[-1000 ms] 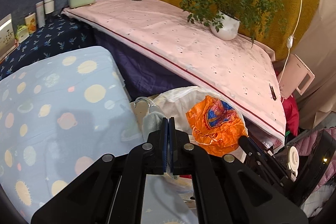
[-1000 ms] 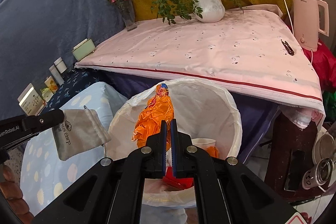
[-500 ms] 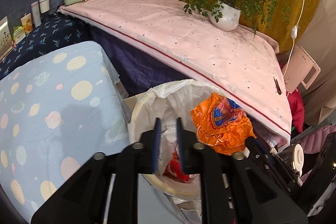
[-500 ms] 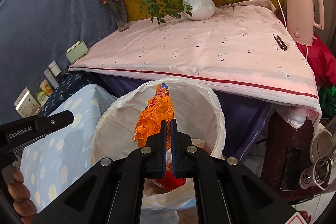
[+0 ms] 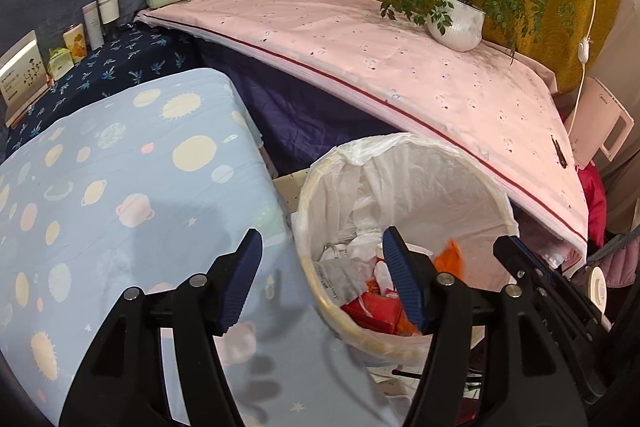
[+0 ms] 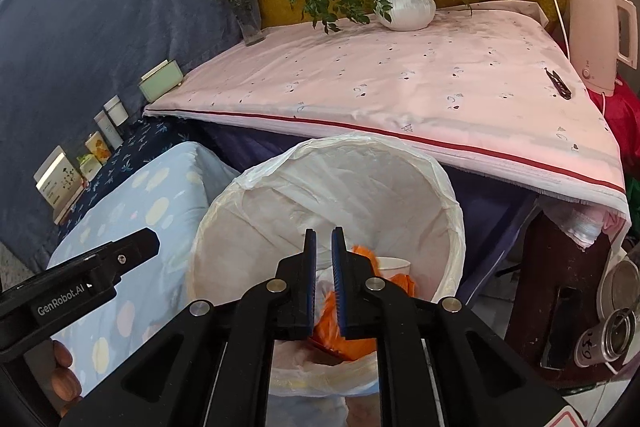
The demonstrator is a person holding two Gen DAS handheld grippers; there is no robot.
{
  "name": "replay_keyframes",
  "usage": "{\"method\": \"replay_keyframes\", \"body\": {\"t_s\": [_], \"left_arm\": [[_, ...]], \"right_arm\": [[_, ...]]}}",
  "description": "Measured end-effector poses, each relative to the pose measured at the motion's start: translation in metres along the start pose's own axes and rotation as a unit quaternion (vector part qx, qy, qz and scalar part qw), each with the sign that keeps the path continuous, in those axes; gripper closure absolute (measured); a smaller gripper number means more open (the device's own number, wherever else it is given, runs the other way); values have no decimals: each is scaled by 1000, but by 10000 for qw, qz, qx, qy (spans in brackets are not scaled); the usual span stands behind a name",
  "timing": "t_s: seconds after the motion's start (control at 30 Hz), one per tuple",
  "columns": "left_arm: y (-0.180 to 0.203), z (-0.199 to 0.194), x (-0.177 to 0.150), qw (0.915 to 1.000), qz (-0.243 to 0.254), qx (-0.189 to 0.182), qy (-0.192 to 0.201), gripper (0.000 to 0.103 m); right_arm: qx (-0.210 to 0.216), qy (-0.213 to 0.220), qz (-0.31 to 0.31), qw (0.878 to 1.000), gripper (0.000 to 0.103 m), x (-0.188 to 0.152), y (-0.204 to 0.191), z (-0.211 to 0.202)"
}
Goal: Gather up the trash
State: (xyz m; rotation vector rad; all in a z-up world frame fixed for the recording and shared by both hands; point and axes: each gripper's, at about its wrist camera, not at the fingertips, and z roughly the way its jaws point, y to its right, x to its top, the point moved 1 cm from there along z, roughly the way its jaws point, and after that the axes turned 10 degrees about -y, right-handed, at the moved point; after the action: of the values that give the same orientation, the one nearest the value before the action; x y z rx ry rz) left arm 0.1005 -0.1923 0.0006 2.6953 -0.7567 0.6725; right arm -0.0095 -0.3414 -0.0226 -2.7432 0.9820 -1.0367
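Trash fills the lower part of the lined waste bin, which stands on the floor between the planet-print blue cloth and the overhanging edge of the pink-covered table. Your left gripper hangs over the bin's near-left rim with its jaws standing well apart; they have just been opening, and nothing lies between them. Below, a grey drawstring pouch rests against the bin's near wall among white crumpled wrappers and a red packet. Your right gripper hovers above the bin's mouth with its jaws a narrow slit apart, having just begun to part, and the orange plastic bag seen through the slit looks to lie loose in the bin, beside a paper cup, though you cannot be sure that no fold is still caught.

Both releases look done, so what remains is likely any further litter outside the bin. Expect such pieces to be light, soft and crinkly: the orange film is slippery and will slide out of a shallow pinch, so take it by a bunched fold. A cloth pouch grips easily at its gathered neck. The thin white liner could snag on a fingertip and pull off the rim, so stay clear of it.
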Motion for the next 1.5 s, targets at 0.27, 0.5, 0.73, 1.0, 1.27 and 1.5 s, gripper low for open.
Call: {"method": "replay_keyframes", "body": {"t_s": [0.27,0.5,0.73,1.0,1.27,1.5], "left_arm": [[-13,0,-9,9999,-120,105,-39,41],[-22,-3,-18,9996,-191,209,-8,37],[-28,-4,-25,9992,-225,318,-7,37],[-30,-4,-35,9989,-252,402,-29,35],[-35,-4,-47,9983,-328,488,-58,30],[-40,-3,-57,9972,-396,631,-62,22]], "right_arm": [[-65,-4,-250,9997,81,-5,-14,-4],[-87,-9,-333,9994,72,-9,-21,-7],[-144,-20,-485,9987,66,-15,-28,-9],[-210,-38,-612,9979,55,-20,-29,-14],[-328,-96,-740,9967,41,-32,-29,-17],[-386,-149,-816,9958,30,-40,-28,-20]]}}
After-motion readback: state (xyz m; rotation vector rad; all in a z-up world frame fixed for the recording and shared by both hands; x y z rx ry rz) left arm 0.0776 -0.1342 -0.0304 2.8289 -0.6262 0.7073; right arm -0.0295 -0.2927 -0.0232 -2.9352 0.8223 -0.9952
